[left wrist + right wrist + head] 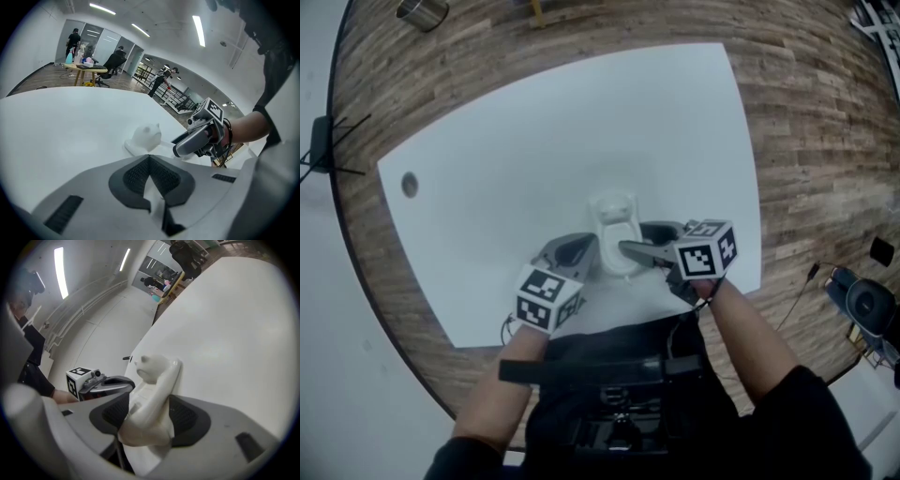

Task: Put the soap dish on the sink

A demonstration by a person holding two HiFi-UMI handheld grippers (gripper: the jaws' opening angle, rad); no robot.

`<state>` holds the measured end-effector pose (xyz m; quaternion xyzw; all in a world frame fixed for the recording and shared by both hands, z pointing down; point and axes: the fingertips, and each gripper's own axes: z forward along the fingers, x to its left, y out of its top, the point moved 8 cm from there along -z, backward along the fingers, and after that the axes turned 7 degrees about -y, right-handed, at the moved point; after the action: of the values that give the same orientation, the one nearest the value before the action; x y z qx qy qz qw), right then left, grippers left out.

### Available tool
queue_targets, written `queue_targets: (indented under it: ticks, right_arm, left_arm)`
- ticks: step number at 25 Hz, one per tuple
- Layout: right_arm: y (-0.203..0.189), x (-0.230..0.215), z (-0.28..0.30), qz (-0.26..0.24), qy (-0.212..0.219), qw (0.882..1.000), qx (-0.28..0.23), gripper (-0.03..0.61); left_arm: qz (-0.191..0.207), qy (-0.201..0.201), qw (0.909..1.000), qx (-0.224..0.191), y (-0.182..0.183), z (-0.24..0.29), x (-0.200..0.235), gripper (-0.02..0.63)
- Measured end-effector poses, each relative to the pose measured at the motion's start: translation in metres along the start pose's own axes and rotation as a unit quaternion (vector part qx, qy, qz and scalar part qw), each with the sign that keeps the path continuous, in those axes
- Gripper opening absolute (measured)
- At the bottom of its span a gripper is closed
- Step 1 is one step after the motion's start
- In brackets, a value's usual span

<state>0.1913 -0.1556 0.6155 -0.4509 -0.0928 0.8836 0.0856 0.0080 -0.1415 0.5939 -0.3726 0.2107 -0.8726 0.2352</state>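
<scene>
Gripping the white soap dish [614, 225] by its near end, your right gripper [634, 251] has its jaws clamped on it near the white surface's [534, 141] front edge. Your left gripper [577, 250] sits just beside the dish, jaws together and empty.

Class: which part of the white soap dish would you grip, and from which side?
Probably the low near end of the soap dish, coming from the person's side: the raised animal figure fills the far end, while the near rim is thin enough to pinch. The right gripper is shut there.
</scene>
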Motion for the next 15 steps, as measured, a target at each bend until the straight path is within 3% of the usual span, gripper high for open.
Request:
queue_targets:
  ticks: [5, 8, 15]
  right_arm:
    - [-0.003, 0.002, 0.003, 0.019, 0.018, 1.000, -0.010, 0.266]
    - [-0.009, 0.004, 0.002, 0.031, 0.035, 0.999, -0.012, 0.223]
    - [-0.012, 0.003, -0.004, 0.043, 0.038, 0.998, -0.036, 0.189]
  left_arm:
    - [-0.003, 0.003, 1.0000, 0.000, -0.004, -0.005, 0.000, -0.011]
    - [-0.003, 0.003, 1.0000, 0.002, -0.006, -0.003, -0.007, -0.011]
    - [0.000, 0.001, 0.9999, -0.012, -0.005, -0.005, -0.017, -0.011]
